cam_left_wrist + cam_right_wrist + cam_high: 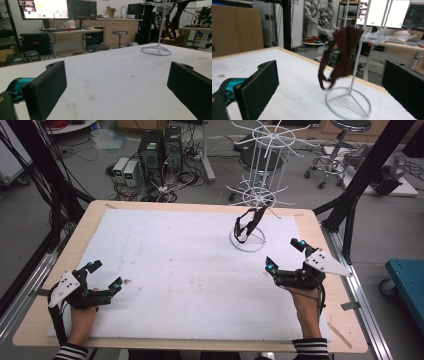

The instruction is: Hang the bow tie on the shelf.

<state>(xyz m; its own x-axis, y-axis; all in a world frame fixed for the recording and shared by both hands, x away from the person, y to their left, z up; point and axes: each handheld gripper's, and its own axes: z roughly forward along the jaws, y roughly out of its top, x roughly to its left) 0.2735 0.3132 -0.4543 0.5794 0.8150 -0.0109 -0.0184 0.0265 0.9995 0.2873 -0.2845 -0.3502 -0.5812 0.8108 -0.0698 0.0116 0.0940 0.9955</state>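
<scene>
From the high view, a dark maroon strap garment point(248, 224) hung from a lower prong of the white wire display rack point(260, 180), dangling just above the rack's ring base toward the far right of the white-covered table point(175, 265); hung that way it stayed off the surface and free to be pulled away. The right gripper point(285, 256) lay near the right edge, jaws spread wide and aimed toward the rack, the hand behind it low on the table. The left gripper point(104, 275) rested at the near left corner, well apart from the rack, jaws likewise parted, probably parked while the other side worked.

In the left gripper view, both black jaws stood far apart over bare table, with the rack's base point(156, 51) distant at the upper right.

In the right gripper view, the jaws gaped with nothing between them, and the garment point(342, 53) hung ahead beside the rack's upright rod point(357, 62), slightly blurred.
</scene>
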